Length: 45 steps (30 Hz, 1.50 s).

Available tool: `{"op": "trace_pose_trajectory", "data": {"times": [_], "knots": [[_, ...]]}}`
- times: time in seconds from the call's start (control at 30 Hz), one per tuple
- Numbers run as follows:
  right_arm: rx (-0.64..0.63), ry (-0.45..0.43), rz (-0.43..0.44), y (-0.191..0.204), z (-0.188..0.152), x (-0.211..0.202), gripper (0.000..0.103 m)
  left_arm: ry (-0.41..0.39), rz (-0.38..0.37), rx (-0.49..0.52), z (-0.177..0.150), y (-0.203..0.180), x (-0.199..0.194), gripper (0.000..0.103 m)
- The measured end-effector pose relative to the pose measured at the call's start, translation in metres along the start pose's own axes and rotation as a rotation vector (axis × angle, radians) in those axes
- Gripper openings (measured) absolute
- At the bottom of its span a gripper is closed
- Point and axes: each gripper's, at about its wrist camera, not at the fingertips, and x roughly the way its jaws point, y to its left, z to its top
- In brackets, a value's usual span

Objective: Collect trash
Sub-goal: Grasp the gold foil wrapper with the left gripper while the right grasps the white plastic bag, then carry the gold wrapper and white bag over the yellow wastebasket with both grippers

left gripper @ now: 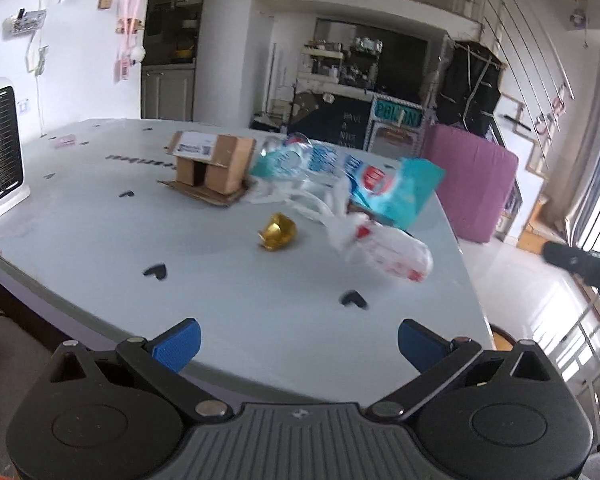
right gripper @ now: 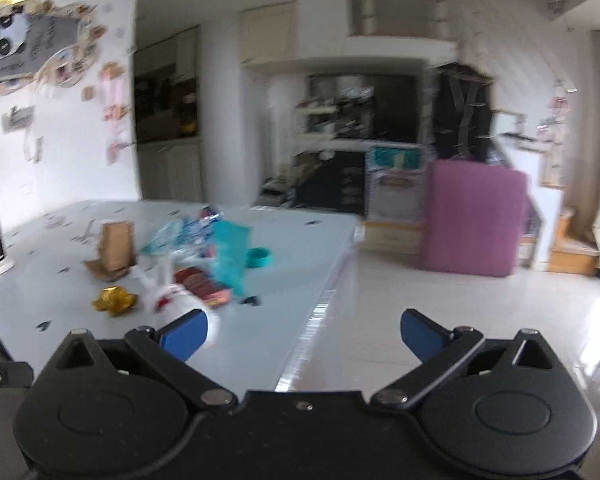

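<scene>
1. The trash all lies on the pale table [left gripper: 100, 216], none of it gathered yet, so by my reading the collecting has not begun.
2. Toward the table's far edge stands a torn cardboard box [left gripper: 214, 166]. Just beside it, nearer the right edge, a crushed plastic bottle [left gripper: 300, 156] touches a teal packet [left gripper: 400, 192].
3. In front of these, a white plastic bag [left gripper: 380, 248] trails toward the right edge, and a crumpled gold foil wrapper [left gripper: 278, 232] sits apart from it, nearer the table's middle.
4. The right wrist view, though blurred, also shows a red snack pack [right gripper: 202, 286] next to the bag and a small teal ring-shaped item [right gripper: 259, 258] beyond the packet; what that ring is I cannot tell.
5. The left gripper [left gripper: 299, 342] hovers at the near edge, jaws spread wide, grasping nothing.
6. The right gripper [right gripper: 303, 336] hangs near the right edge, partly over the floor, jaws likewise released and empty.
7. No bin or collecting bag shows in either view.
</scene>
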Motion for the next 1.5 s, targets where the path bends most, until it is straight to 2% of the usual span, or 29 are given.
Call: {"op": "trace_pose_trajectory", "data": {"times": [0.13, 0.23, 0.3, 0.37, 0.5, 0.63, 0.7, 0.73, 0.77, 0.93, 1.03, 1.23, 1.27, 1.3, 1.5], "knots": [[0.006, 0.048, 0.135, 0.019, 0.01, 0.046, 0.103, -0.037, 0.01, 0.019, 0.008, 0.013, 0.013, 0.103], [0.026, 0.084, 0.197, 0.033, 0.014, 0.077, 0.102, -0.045, -0.009, -0.001, 0.018, 0.022, 0.023, 0.103], [0.018, 0.11, 0.248, 0.042, 0.014, 0.096, 0.088, -0.058, -0.034, -0.012, 0.025, 0.028, 0.03, 0.102], [0.012, 0.139, 0.288, 0.05, 0.013, 0.116, 0.079, -0.073, -0.058, -0.017, 0.033, 0.033, 0.037, 0.101], [0.066, 0.196, 0.304, 0.053, 0.009, 0.146, 0.074, -0.09, -0.088, -0.039, 0.046, 0.038, 0.054, 0.093], [0.187, 0.264, 0.371, 0.045, 0.002, 0.168, 0.069, -0.077, -0.104, -0.061, 0.053, 0.044, 0.073, 0.086], [0.229, 0.283, 0.407, 0.043, -0.002, 0.174, 0.056, -0.07, -0.11, -0.062, 0.056, 0.045, 0.084, 0.083], [0.241, 0.288, 0.422, 0.043, -0.005, 0.174, 0.052, -0.067, -0.108, -0.059, 0.057, 0.046, 0.088, 0.082], [0.251, 0.29, 0.429, 0.044, -0.007, 0.173, 0.049, -0.065, -0.106, -0.057, 0.058, 0.046, 0.092, 0.081], [0.294, 0.294, 0.446, 0.047, -0.023, 0.162, 0.046, -0.058, -0.105, -0.054, 0.063, 0.047, 0.117, 0.079], [0.315, 0.289, 0.44, 0.049, -0.031, 0.155, 0.045, -0.04, -0.098, -0.042, 0.065, 0.043, 0.134, 0.072], [0.303, 0.275, 0.404, 0.052, -0.039, 0.138, 0.037, 0.005, -0.074, -0.061, 0.066, 0.043, 0.157, 0.044], [0.3, 0.275, 0.4, 0.052, -0.038, 0.135, 0.035, 0.014, -0.073, -0.06, 0.066, 0.042, 0.159, 0.035], [0.292, 0.277, 0.393, 0.052, -0.038, 0.132, 0.034, 0.023, -0.072, -0.059, 0.065, 0.042, 0.16, 0.021], [0.244, 0.268, 0.338, 0.052, -0.028, 0.111, 0.027, 0.033, -0.072, -0.038, 0.055, 0.034, 0.151, 0.021]]}}
